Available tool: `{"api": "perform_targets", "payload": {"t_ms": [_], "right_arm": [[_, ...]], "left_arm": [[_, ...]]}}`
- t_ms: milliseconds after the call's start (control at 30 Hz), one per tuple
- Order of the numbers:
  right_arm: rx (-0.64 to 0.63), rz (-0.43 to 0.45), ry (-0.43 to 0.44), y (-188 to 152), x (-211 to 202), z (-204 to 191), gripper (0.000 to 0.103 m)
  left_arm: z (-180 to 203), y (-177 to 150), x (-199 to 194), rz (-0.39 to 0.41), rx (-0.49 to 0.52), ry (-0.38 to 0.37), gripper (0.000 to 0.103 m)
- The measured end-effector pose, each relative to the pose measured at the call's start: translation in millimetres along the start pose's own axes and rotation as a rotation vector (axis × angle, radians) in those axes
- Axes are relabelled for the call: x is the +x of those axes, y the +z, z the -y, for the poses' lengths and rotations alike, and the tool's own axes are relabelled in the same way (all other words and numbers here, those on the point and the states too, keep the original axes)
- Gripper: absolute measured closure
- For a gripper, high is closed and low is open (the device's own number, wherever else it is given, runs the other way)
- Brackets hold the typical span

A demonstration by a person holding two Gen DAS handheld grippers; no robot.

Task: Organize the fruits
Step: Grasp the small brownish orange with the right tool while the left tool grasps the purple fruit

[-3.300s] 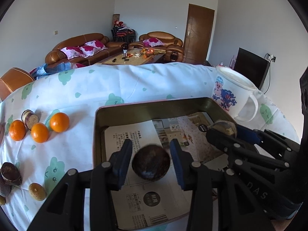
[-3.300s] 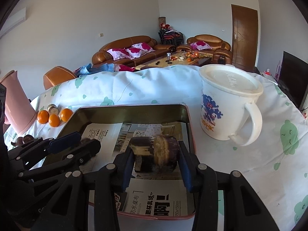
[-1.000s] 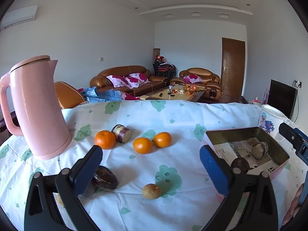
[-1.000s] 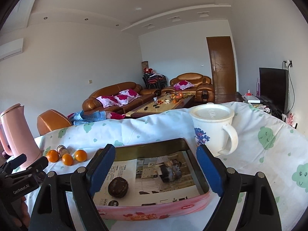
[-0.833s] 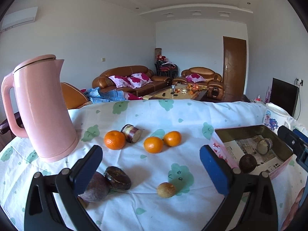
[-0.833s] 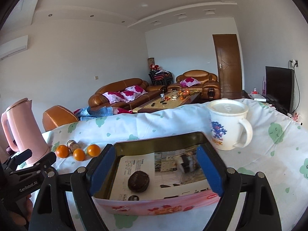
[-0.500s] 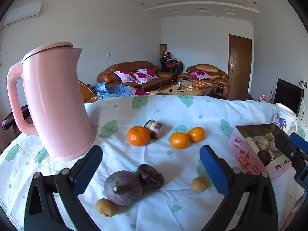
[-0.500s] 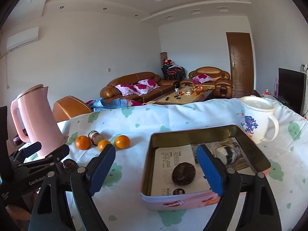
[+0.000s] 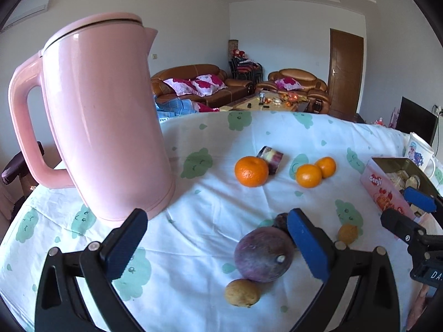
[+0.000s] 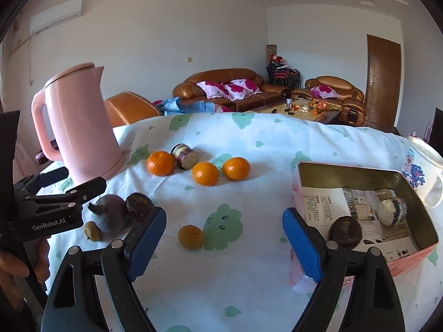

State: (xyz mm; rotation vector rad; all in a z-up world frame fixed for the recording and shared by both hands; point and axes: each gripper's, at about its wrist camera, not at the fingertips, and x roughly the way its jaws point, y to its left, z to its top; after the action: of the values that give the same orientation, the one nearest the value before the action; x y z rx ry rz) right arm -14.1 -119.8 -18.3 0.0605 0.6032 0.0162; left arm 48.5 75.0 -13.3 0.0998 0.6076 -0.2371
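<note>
**A:** Where was the fruit?

**B:** Mostly loose on the tablecloth (image 10: 249,144). Three oranges (image 10: 205,173) in a row mid-table, a cut purple-skinned piece (image 10: 185,156) lying among them. Nearer: a big purple fruit (image 9: 263,254) with a small yellow-brown fruit (image 9: 242,292) touching its near side. A dark brown fruit (image 10: 139,204) sat just beside the purple one, and a second yellow-brown fruit (image 10: 191,236) lay alone toward the tin.

**A:** Anything hidden?

**B:** In the left wrist view the dark brown fruit was mostly behind the purple one and the left gripper's right pad. What kind the brown and purple fruits were was hard to tell. Mug (image 10: 423,171) was cut off at the frame edge.

**A:** Readable text?

**B:** "denji" on the tin's pink side (image 9: 374,180). "GenRobot.AI" on the left gripper body in the right wrist view. Newspaper print inside the tin was too small to read.

**A:** Tin contents?

**B:** Tin (image 10: 346,172) was lined with newspaper (image 10: 324,204); one dark round fruit (image 10: 345,232) and one cut piece (image 10: 391,210) were in it, apart from each other.

**A:** Jaws?

**B:** Left gripper (image 9: 217,244) had its pads spread wide, nothing clamped; the purple fruit sat in the gap near its right pad, below. Right gripper (image 10: 224,236) was also spread wide and empty, above bare cloth beside the tin.

**A:** Other stuff?

**B:** Pink kettle (image 9: 102,116) stood upright at the table's left.
</note>
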Motion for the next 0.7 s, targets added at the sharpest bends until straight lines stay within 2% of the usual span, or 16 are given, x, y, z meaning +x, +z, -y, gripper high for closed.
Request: {"api": "perform_targets", "payload": {"t_ms": [67, 133, 200, 267, 367, 533, 667, 700], "right_arm": [[-0.032, -0.027, 0.012, 1.2, 7.4, -9.9, 0.016], [-0.067, -0.072, 0.023, 1.3, 16.9, -19.3, 0.017], [-0.092, -0.135, 0.009, 0.3, 29.1, -24.8, 0.025], [-0.084, -0.178, 0.003, -0.5, 37.5, -23.1, 0.038], [-0.056, -0.217, 0.037, -1.5, 46.9, -17.4, 0.041], [-0.07, -0.286, 0.077, -5.1, 59.5, -21.6, 0.057], [-0.074, -0.28, 0.098, -5.6, 57.0, -23.6, 0.074], [-0.066, -0.276, 0.104, -5.4, 56.0, -22.2, 0.074]], "left_arm": [[-8.3, -0.8, 3.6, -0.023, 0.0, -0.021, 0.0], [-13.2, -2.0, 2.4, -0.04, 0.011, -0.079, 0.0], [-13.6, -3.6, 0.9, -0.053, 0.039, -0.12, 0.0], [-11.9, -5.9, -0.6, -0.067, 0.071, -0.161, 0.0], [-7.1, -8.3, -0.8, -0.085, 0.111, -0.214, 0.0], [6.2, -12.3, -2.0, -0.093, 0.185, -0.256, 0.0], [21.6, -17.2, -3.8, -0.082, 0.267, -0.245, 0.0], [23.6, -17.7, -4.1, -0.076, 0.275, -0.24, 0.0]]}}
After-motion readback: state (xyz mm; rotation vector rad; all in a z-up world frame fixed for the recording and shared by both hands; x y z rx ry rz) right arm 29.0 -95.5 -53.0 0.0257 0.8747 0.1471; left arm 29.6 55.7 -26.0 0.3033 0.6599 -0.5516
